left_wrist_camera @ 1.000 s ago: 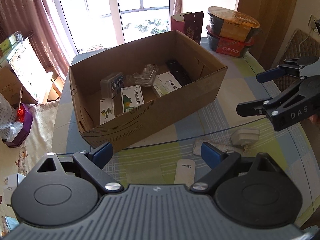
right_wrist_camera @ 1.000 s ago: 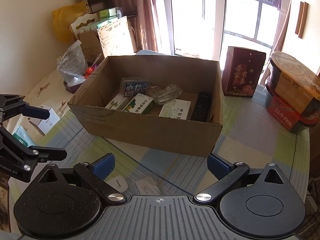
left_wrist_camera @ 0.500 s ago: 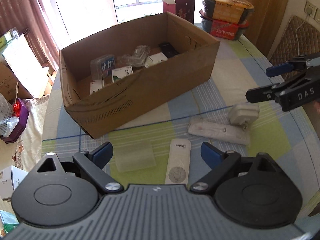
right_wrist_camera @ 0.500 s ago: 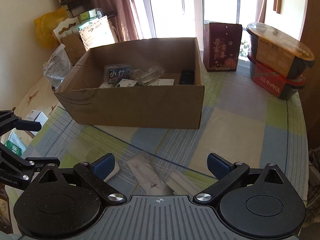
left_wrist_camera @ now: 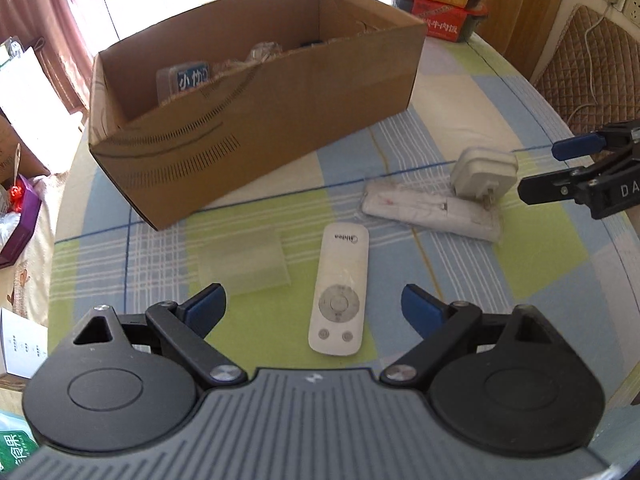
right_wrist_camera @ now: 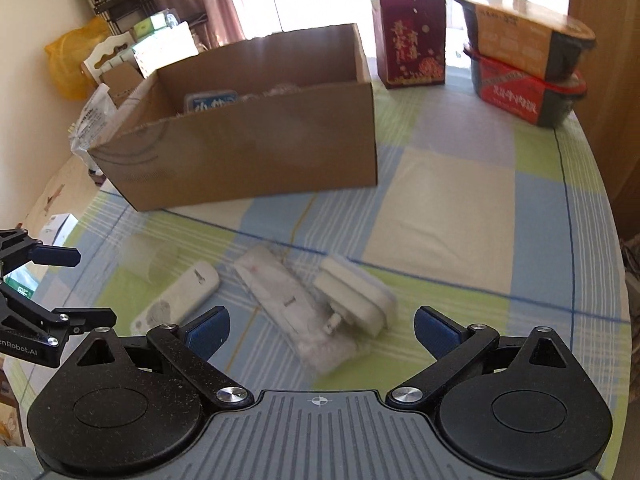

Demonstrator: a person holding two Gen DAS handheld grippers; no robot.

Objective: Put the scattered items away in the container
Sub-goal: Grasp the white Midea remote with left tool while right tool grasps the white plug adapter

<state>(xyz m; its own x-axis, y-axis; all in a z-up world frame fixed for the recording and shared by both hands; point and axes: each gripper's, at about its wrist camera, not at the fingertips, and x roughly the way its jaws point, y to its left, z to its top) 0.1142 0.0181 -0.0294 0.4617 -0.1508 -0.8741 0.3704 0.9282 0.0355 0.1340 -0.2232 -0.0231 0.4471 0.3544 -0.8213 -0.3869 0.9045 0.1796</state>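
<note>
Scattered on the checked cloth of the surface [left_wrist_camera: 448, 120], in front of the cardboard box [left_wrist_camera: 256, 140], lie four items: a white Midea remote control [left_wrist_camera: 340, 292], a clear ribbed plastic piece [left_wrist_camera: 244, 260] just to its left, a white flat packet [left_wrist_camera: 432, 210] farther right, and a white plug adapter [left_wrist_camera: 482, 172] resting on the packet's right end. The box stands open-topped behind them and already holds a blue-labelled case [left_wrist_camera: 188, 78] and some crinkled clear wrapping [left_wrist_camera: 260, 50]; the rest of its contents are hidden by the near wall. The left tongs [left_wrist_camera: 312, 304] are spread wide and empty, blue pads on either side of the remote's lower half and not touching it. From the right wrist camera, the right tongs [right_wrist_camera: 320, 328] are likewise wide open and empty, poised over the near end of the packet [right_wrist_camera: 292, 304] and the adapter [right_wrist_camera: 352, 300], which look blurred there. Beyond the box stand a dark red carton [right_wrist_camera: 412, 40] and two stacked instant-meal bowls [right_wrist_camera: 524, 68]. To the left of the surface are bags and boxes on the floor.
</note>
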